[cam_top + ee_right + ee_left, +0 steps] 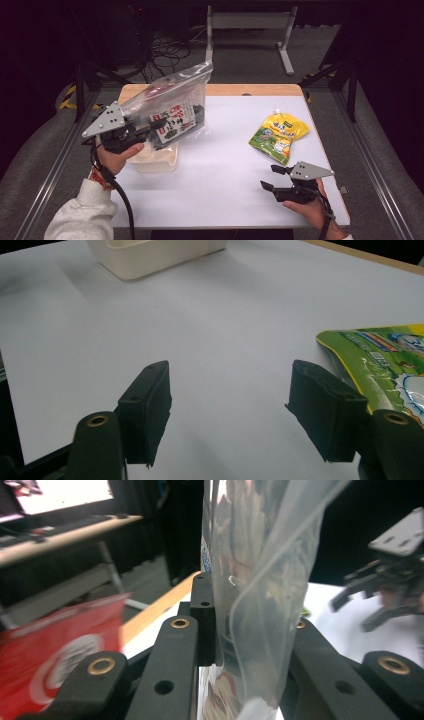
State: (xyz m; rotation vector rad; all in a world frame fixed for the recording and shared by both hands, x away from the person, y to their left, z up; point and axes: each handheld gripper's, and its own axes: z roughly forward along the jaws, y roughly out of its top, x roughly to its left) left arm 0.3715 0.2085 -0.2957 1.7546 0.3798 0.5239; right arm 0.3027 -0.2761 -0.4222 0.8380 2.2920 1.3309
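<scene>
Evidently the clear zip bag, left of centre and raised above the cream tub, is clamped by the left tool to keep it aloft; lower right, the right tool gapes empty over the worktop, near the yellow-green pouch, perhaps next in

Left tool: both black jaws closed onto a clear plastic bag, which stands upright between them and runs out of the top of the frame. Film is creased; printed contents show blurred through it. Lower left, a red packet with a white round mark, out of focus. Upper left, a pale bench against a dark background. Right, the other tool, blurred, above the white worktop; its jaws spread apart.
</scene>
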